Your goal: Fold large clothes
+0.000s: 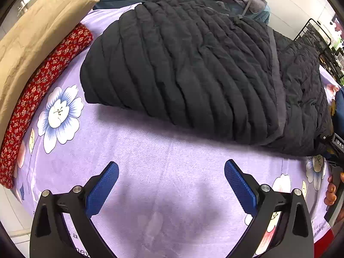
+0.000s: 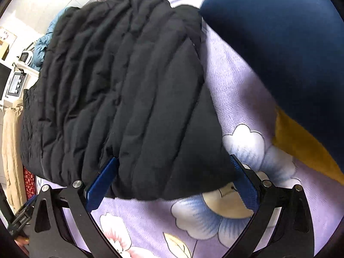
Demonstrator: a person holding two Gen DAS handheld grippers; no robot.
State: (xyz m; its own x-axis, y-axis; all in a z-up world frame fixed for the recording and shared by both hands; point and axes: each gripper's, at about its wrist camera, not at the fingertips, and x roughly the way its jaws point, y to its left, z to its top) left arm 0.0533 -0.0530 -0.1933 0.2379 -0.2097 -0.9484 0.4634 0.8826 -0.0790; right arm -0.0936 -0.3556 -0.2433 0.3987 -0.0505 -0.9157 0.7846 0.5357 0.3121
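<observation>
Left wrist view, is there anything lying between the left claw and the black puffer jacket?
Nothing visible. Only bare purple floral blanket lies between the open left claw and the near edge of the black puffer jacket. The red floral cloth sits off to the side.

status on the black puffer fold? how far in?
Done: the black quilted jacket lies on the floral blanket as a compact bundle, seemingly folded over at least once.
In hand: the right gripper is open, its fingers straddling the jacket's near edge; the left gripper is open over bare blanket.
Left: probably a final fold or tidy; I can't tell how many remain.
</observation>
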